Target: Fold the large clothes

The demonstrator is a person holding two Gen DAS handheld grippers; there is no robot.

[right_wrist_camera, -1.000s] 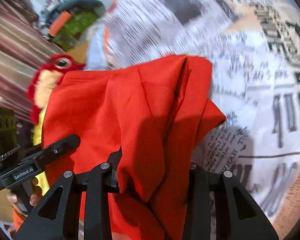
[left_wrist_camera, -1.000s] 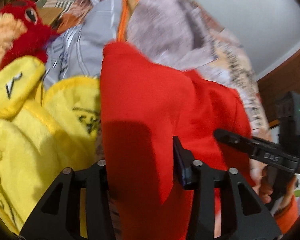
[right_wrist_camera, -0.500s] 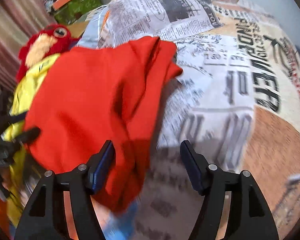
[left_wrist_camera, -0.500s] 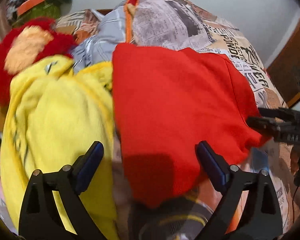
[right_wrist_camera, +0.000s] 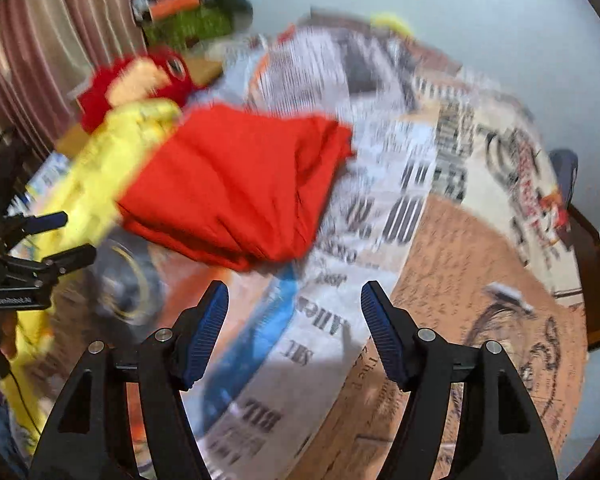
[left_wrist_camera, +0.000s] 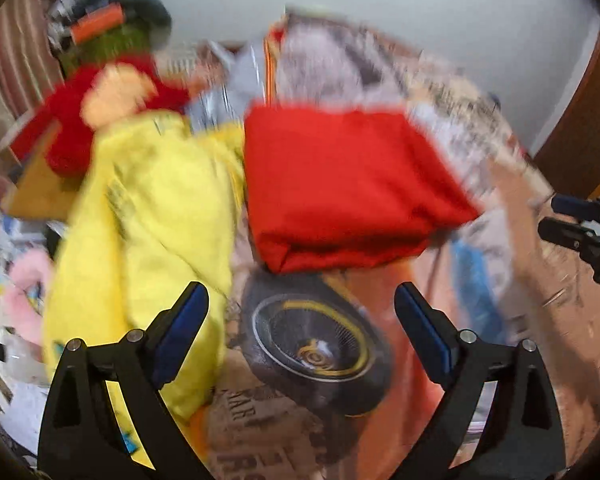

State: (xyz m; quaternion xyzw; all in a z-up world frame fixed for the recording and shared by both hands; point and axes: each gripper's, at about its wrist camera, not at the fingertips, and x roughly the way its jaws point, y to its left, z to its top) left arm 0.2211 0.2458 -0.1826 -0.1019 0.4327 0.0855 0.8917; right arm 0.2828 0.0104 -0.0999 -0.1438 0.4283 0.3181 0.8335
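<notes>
1. The red cotton garment (left_wrist_camera: pixel 348 184), folded into a thick rectangular bundle, lies on the newspaper-print bedspread (right_wrist_camera: pixel 440 280), its left edge just beside a crumpled bright yellow fleece garment (left_wrist_camera: pixel 140 216).
2. The left gripper (left_wrist_camera: pixel 300 320) hangs above the bedspread with its blue-padded jaws spread wide and nothing between them; the red bundle lies beyond its tips, untouched.
3. The right gripper (right_wrist_camera: pixel 294 316) has its jaws parted too, over bare printed cloth, with the red bundle ahead and to the left, clear of both pads.
4. The fold on the red piece looks finished, so the step in hand is probably to turn to the next large garment, most likely the yellow one.
5. To do that well: find a true edge or corner of the yellow fleece, not a bunched middle, pinch one layer with each gripper at points well apart, and lift it clear so that it hangs flat.
6. Carry it to open bedspread on the right, away from the red bundle, so the finished fold is not dragged or nudged.
7. Both views are smeared by motion blur; seams, the collar and the print on the yellow fleece cannot be read.
8. The far side of the red bundle and whatever lies under it are hidden; the lower end of the yellow garment runs behind the left gripper's finger.
9. A red and tan plush toy (left_wrist_camera: pixel 100 120) sits behind the yellow garment, seemingly touching it.
</notes>
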